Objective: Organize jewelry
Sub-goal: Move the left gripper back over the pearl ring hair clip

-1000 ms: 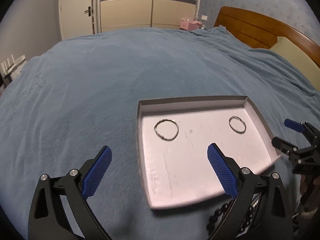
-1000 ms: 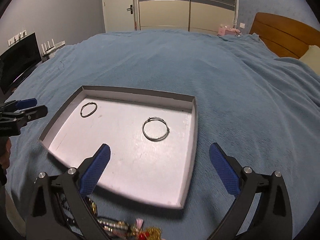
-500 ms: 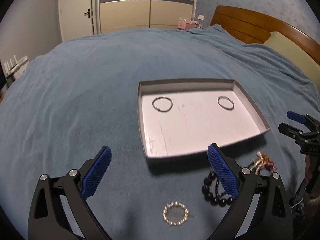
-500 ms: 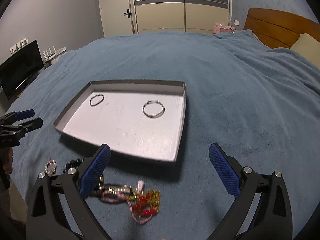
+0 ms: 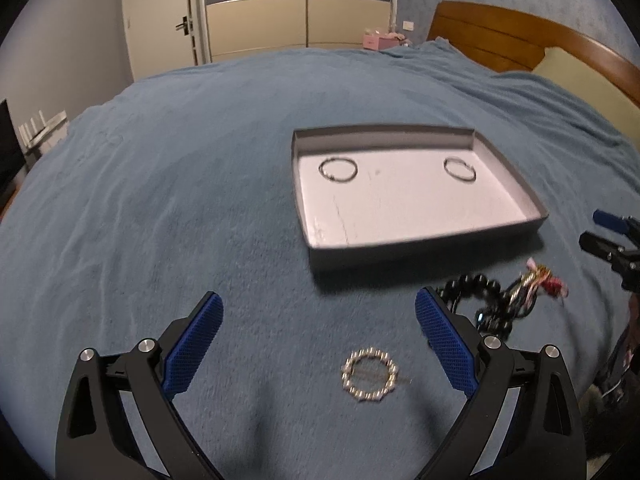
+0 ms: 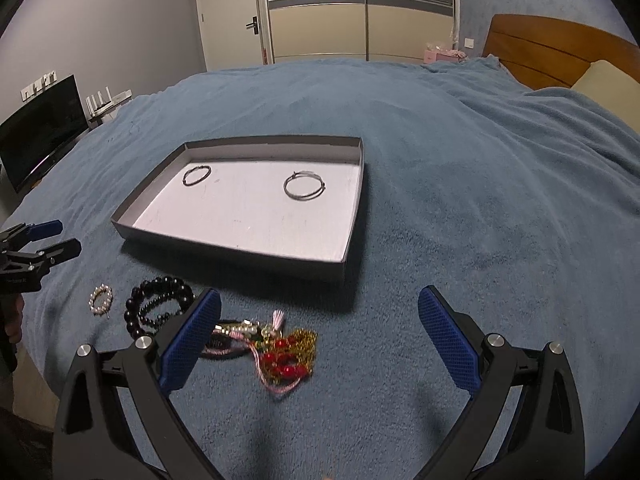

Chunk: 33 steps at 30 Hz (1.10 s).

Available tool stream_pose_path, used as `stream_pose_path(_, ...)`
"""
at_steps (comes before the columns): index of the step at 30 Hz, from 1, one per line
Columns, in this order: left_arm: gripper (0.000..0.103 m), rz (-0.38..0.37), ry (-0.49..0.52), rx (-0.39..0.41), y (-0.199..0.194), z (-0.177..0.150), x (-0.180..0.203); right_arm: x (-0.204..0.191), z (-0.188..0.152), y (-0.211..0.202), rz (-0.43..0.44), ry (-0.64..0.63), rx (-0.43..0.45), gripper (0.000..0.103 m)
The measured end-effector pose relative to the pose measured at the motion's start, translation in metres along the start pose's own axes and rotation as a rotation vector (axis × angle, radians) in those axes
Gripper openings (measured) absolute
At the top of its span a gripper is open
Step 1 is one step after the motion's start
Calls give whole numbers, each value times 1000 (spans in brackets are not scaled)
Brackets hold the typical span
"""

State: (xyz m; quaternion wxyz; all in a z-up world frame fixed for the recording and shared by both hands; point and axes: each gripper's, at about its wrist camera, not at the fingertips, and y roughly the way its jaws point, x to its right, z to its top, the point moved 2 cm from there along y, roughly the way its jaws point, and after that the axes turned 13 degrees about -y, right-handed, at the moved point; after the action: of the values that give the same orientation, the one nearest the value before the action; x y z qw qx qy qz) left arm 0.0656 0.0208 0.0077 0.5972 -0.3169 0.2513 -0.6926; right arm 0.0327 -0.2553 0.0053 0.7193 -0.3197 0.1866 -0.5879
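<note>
A shallow grey tray (image 5: 424,250) (image 6: 240,249) lies on the blue bedspread with two thin metal bangles in it, one at the left (image 5: 338,170) (image 6: 196,175) and one at the right (image 5: 460,169) (image 6: 304,186). In front of the tray lie a small pearl bracelet (image 5: 370,374) (image 6: 101,299), a black bead bracelet (image 5: 476,294) (image 6: 158,306) and a tangle of red, gold and pink jewelry (image 5: 536,284) (image 6: 280,352). My left gripper (image 5: 320,344) is open and empty above the pearl bracelet. My right gripper (image 6: 320,344) is open and empty above the tangle.
The blue bedspread (image 5: 160,200) covers the whole bed. A wooden headboard (image 5: 520,40) and a pillow (image 5: 592,92) are at the right. Wardrobe doors (image 6: 360,8) stand behind the bed. A TV (image 6: 40,128) stands at the left.
Both grippers have pulled back from over the tray toward the near edge of the bed. The loose jewelry in front of the tray has come into view. Both stay open.
</note>
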Motion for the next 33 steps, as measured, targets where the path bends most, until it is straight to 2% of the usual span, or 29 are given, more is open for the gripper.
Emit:
stream_pose_path(6,96,-18,7,-30,4,-25,0,-3,-16,3,12,26,-6,97)
stream_pose_path(12,96,5,5,-74,18,-46,1,-14,-29,9,6,-8,-41,97)
stream_pose_path(18,96,-18,1,-102,24,-55,5,-19,-38,10,24,-21,-52,97)
stream_pose_path(27,96,-22,-2,-98,24,-58,7,-20,-47,10,47,-11,-56,97)
stream_pose_path(33,96,-4,4,-101,28,-62,6,-25,-49,9,61,-35,-44,97)
